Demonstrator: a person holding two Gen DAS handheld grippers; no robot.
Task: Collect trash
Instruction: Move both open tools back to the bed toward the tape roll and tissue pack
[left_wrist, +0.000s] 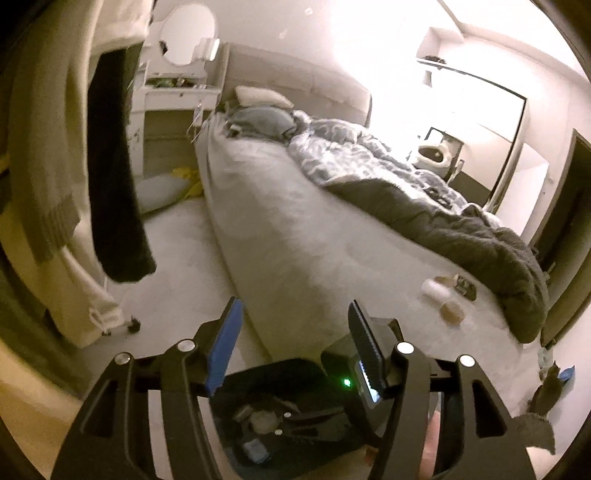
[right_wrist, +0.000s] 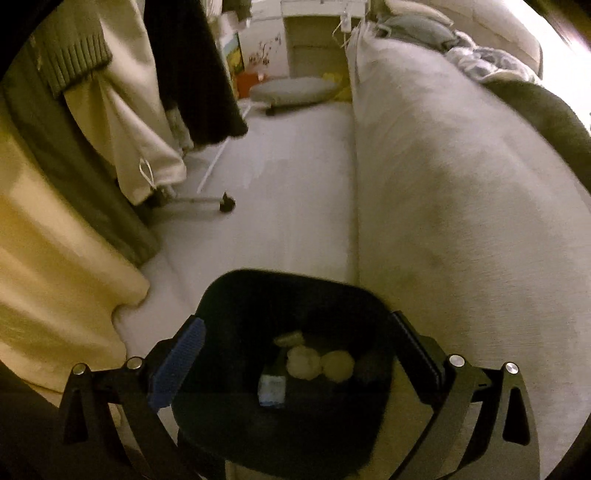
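The right gripper (right_wrist: 299, 354) hangs directly above a black trash bin (right_wrist: 236, 295) standing on the pale floor (right_wrist: 295, 184) beside the bed (right_wrist: 461, 184), its two fingers spread wide with nothing between them — the bin's mouth fills the gap. Down inside the bin lie two crumpled pale wads (right_wrist: 303, 362) side by side, a small blue-and-white packet (right_wrist: 272, 390) just in front of them, and a tan scrap (right_wrist: 288, 338) behind.

The left gripper (left_wrist: 293, 325) points across the room over the corner of the bed (left_wrist: 295, 229), its fingers also parted and holding nothing. Below them, in the left wrist view, the same trash bin (left_wrist: 280, 373) shows on the floor with the other gripper's body over it. On the mattress, off to the right of the left gripper and near the edge of the dark blanket (left_wrist: 461, 229), sit a few small items — a white roll-like piece (left_wrist: 437, 288), a round tan object (left_wrist: 451, 309) just beside it, and something dark (left_wrist: 466, 286) too blurred to identify.

Clothes (right_wrist: 122, 110) hang from a rack at the left, above the floor.
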